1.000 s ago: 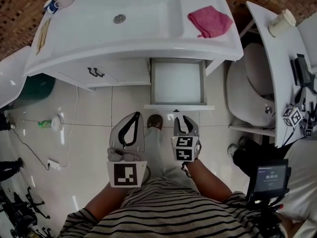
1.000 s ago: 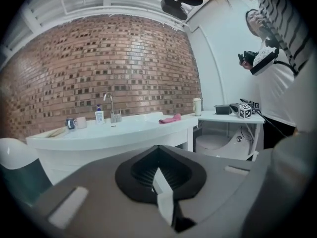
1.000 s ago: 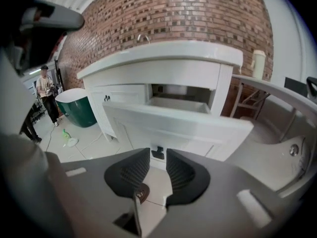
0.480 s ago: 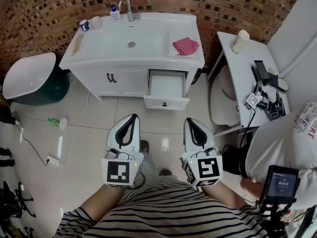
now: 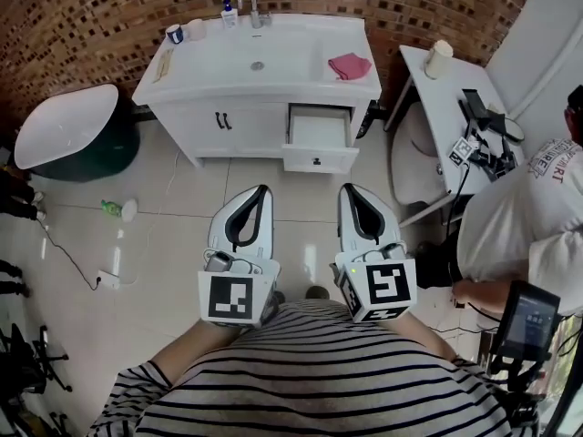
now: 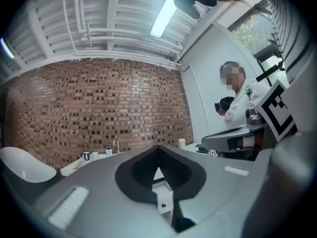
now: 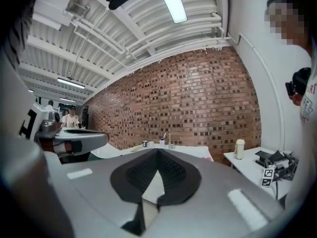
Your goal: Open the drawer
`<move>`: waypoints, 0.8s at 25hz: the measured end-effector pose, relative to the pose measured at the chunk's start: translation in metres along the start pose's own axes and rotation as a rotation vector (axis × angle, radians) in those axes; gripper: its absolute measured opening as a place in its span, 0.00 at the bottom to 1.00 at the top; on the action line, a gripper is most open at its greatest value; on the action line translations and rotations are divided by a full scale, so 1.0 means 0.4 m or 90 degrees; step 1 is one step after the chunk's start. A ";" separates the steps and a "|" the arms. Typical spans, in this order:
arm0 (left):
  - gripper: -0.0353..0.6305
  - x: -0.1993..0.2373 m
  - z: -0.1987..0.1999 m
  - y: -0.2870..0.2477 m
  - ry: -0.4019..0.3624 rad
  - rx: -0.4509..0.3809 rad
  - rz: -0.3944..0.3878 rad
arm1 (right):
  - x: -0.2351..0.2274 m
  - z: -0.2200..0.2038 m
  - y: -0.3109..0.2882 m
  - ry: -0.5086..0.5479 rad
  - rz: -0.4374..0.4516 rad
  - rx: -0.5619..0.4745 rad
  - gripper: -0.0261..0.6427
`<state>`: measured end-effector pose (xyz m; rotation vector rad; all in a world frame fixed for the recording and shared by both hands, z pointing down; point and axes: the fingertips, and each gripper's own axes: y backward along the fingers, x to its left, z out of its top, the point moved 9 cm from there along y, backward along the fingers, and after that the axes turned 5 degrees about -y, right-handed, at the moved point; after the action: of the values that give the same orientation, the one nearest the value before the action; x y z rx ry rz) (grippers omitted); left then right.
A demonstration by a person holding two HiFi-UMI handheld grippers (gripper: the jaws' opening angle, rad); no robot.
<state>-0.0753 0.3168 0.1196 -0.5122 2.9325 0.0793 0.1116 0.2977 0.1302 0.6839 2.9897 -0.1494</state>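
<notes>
The white drawer [image 5: 319, 131] stands pulled out of the white vanity [image 5: 209, 116], far ahead on the tiled floor; its front with a small dark knob [image 5: 317, 161] faces me. Both grippers hang level in front of my striped shirt, well away from it. My left gripper [image 5: 263, 189] is shut with nothing in it, its tips meeting. My right gripper [image 5: 345, 188] is likewise shut and empty. In the left gripper view the drawer [image 6: 163, 200] shows through the gap below the closed tips [image 6: 158, 147]. The right gripper view shows its tips [image 7: 157, 150] together.
A pink cloth [image 5: 350, 66] lies on the vanity top beside the sink. A white side table [image 5: 435, 107] with a cup and devices stands right of the vanity. A person in white [image 5: 515, 221] sits at right. A white-lidded dark tub [image 5: 64, 130] is at left; a green bottle [image 5: 111, 208] lies on the floor.
Both grippers have risen and drawn back from the open drawer, which now looks small and far away. The right jaws have closed.
</notes>
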 end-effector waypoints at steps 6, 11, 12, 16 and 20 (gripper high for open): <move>0.08 0.079 -0.012 0.086 0.013 0.004 -0.006 | 0.149 -0.003 -0.003 0.005 0.013 0.005 0.04; 0.08 0.125 -0.023 0.115 0.028 -0.001 -0.010 | 0.230 -0.004 -0.007 0.028 0.017 0.014 0.04; 0.08 0.130 -0.021 0.117 0.032 0.003 -0.014 | 0.238 -0.003 -0.008 0.030 0.016 0.015 0.04; 0.08 0.138 -0.026 0.118 0.042 0.004 -0.031 | 0.253 0.002 -0.013 0.042 0.009 0.018 0.04; 0.08 0.139 -0.033 0.110 0.040 0.006 -0.037 | 0.252 0.005 -0.023 0.044 0.004 0.019 0.04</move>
<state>-0.1439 0.3385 0.1244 -0.6094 2.9753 0.0416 0.0172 0.3325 0.1200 0.7167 3.0562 -0.1728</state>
